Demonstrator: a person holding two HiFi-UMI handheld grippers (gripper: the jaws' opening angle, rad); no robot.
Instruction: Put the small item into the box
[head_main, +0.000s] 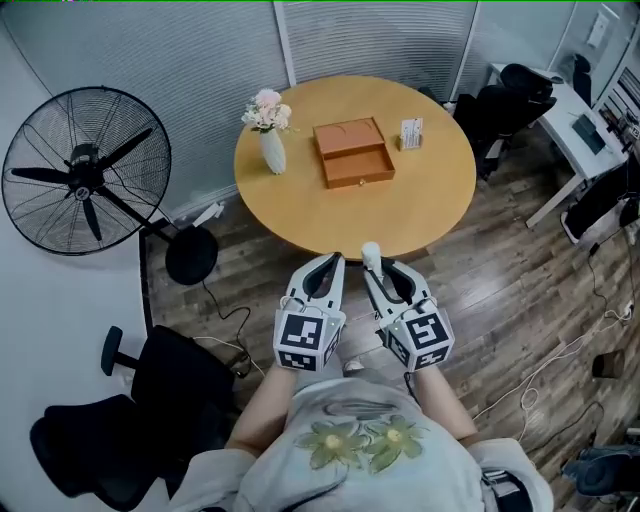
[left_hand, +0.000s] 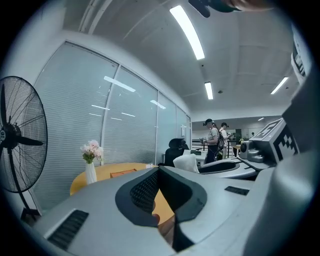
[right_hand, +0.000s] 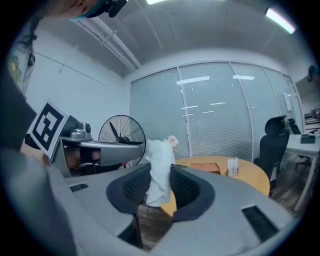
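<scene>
An open wooden box (head_main: 353, 152) lies near the middle of the round wooden table (head_main: 430, 210); the right gripper view also shows this box (right_hand: 207, 166) on the far tabletop. My right gripper (head_main: 374, 266) hovers just short of the table's near edge, shut on a small white crumpled item (head_main: 370, 252). In the right gripper view that white item (right_hand: 160, 170) stands upright between the pads and sticks out above them. Beside it my left gripper (head_main: 333, 262) is held at the same height, its jaws together with nothing between them.
A white vase of pink flowers (head_main: 272, 150) stands left of the box and a small card stand (head_main: 411, 132) to its right. A black floor fan (head_main: 85, 170) is at the left, black office chairs (head_main: 120, 410) near me, and a white desk (head_main: 580, 130) at the right.
</scene>
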